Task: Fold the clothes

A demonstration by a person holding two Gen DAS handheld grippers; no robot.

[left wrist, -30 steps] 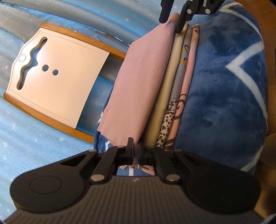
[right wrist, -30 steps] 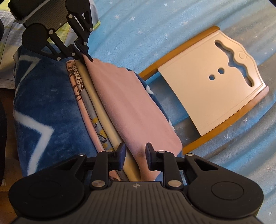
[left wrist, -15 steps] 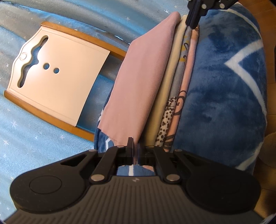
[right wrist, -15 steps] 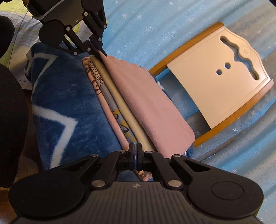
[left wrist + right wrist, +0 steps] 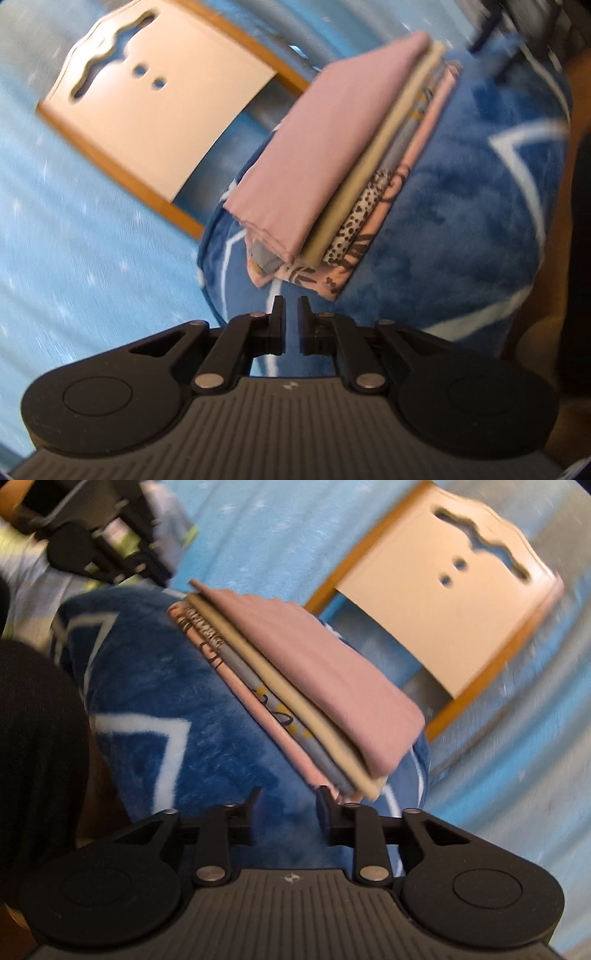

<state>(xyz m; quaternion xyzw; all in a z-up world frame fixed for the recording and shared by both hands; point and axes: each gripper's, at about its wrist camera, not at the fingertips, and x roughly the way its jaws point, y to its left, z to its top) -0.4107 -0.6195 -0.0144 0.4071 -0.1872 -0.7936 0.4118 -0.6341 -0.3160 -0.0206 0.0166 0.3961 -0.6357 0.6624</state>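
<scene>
A folded stack of clothes lies on a dark blue fleece blanket [image 5: 465, 206] with white lines. A pink garment [image 5: 325, 147] is on top, with beige, grey and leopard-print pink layers under it. My left gripper [image 5: 290, 308] hangs just short of the stack's near corner, open by a narrow gap and holding nothing. In the right wrist view the same pink-topped stack [image 5: 317, 672] lies ahead. My right gripper [image 5: 289, 797] is open wide and empty over the blanket [image 5: 166, 686], just off the stack's other end. The left gripper [image 5: 96, 550] shows blurred at the far end.
A white folding board [image 5: 155, 110] with wooden edges lies on the light blue starry bedsheet [image 5: 74, 266] beside the blanket; it shows again as the board [image 5: 443, 609] in the right wrist view. A person's dark sleeve [image 5: 37, 738] fills the left edge there. Both views are motion-blurred.
The left gripper let go of the pink garment's corner and drew back from the stack. The right gripper went from shut to open wide and also backed away.
</scene>
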